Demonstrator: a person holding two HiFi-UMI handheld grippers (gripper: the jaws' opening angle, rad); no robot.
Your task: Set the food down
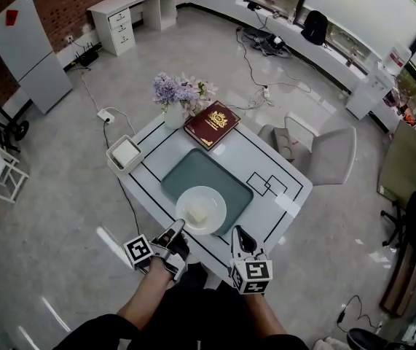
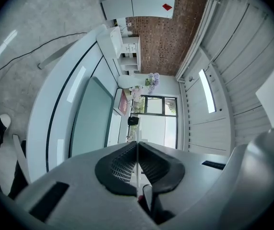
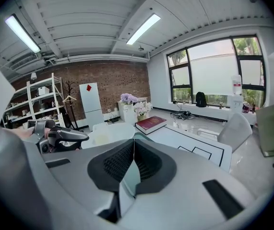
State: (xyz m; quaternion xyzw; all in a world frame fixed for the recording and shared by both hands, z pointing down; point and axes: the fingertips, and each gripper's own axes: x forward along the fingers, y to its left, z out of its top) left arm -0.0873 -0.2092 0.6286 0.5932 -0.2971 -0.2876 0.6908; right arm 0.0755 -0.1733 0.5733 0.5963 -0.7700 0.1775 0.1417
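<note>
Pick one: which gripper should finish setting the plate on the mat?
Left. The left gripper is shut on the near rim of the plate, over the green mat. The right gripper is shut, empty and off it.

1. Left gripper [image 1: 181, 225]: smooth pale-grey shell with dark rectangular slots, and black ribbed pads [image 2: 120, 166].
2. Right gripper [image 1: 236, 232]: the same grey shell, with black ribbed pads [image 3: 120, 164].
3. Left cube [image 1: 139, 251] and right cube [image 1: 251, 274]: white faces printed with black square markers.
4. Dark clothing [image 1: 186, 330] on the person, with sleeves that stop short of the forearms.
</note>
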